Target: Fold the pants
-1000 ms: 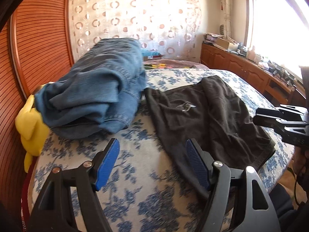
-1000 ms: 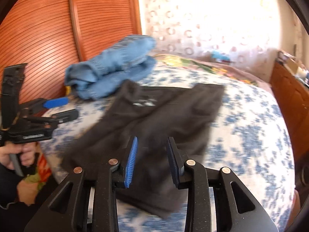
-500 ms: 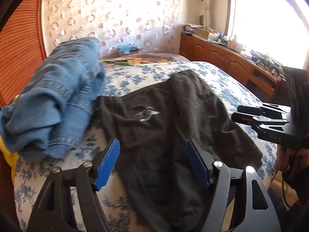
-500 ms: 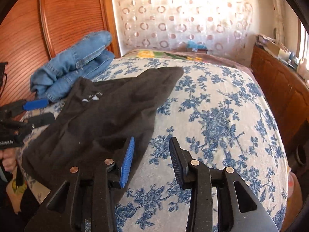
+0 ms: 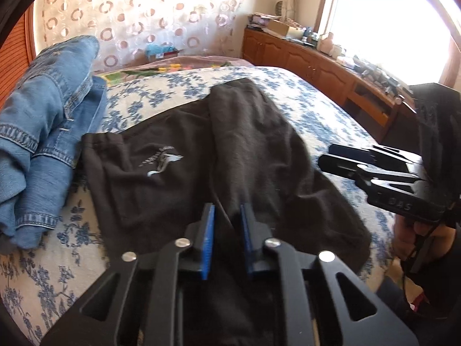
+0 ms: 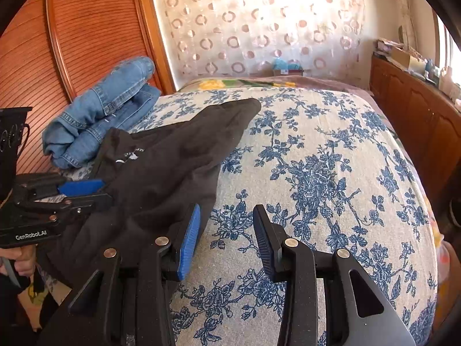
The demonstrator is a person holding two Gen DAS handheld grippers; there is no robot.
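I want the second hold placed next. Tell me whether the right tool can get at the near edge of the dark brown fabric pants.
Probably yes. The right tool is open over the bedspread, right beside the dark brown fabric pants, with nothing between them.

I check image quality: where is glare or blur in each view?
Left wrist view: the window is blown out white, and the right gripper is slightly blurred. Right wrist view: the curtain glows overexposed at top; the bedspread looks sharp.
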